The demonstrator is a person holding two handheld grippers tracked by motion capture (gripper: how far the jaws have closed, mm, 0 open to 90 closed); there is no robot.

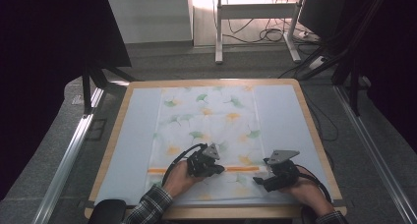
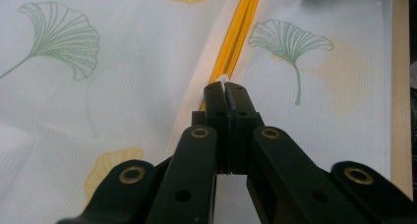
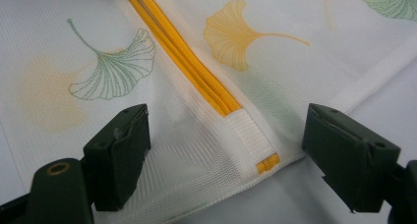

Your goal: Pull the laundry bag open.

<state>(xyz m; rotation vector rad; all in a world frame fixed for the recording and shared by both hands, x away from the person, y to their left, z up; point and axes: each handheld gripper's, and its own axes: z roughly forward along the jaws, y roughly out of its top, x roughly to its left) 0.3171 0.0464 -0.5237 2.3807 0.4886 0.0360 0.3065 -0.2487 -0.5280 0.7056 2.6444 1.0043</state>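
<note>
A white mesh bag printed with green and yellow ginkgo leaves lies flat on the table. An orange zipper runs across its near end. My left gripper sits over the zipper's middle, its jaws pressed together on a small white zipper pull at the end of the orange teeth. My right gripper rests low at the bag's right edge. In the right gripper view its jaws stand wide apart on either side of the zipper's end and a white fabric tab, touching neither.
The bag lies on a pale blue mat covering a wooden-edged table. Beyond the far edge stand white desk legs with loose cables on the grey floor. A metal rail runs along the left.
</note>
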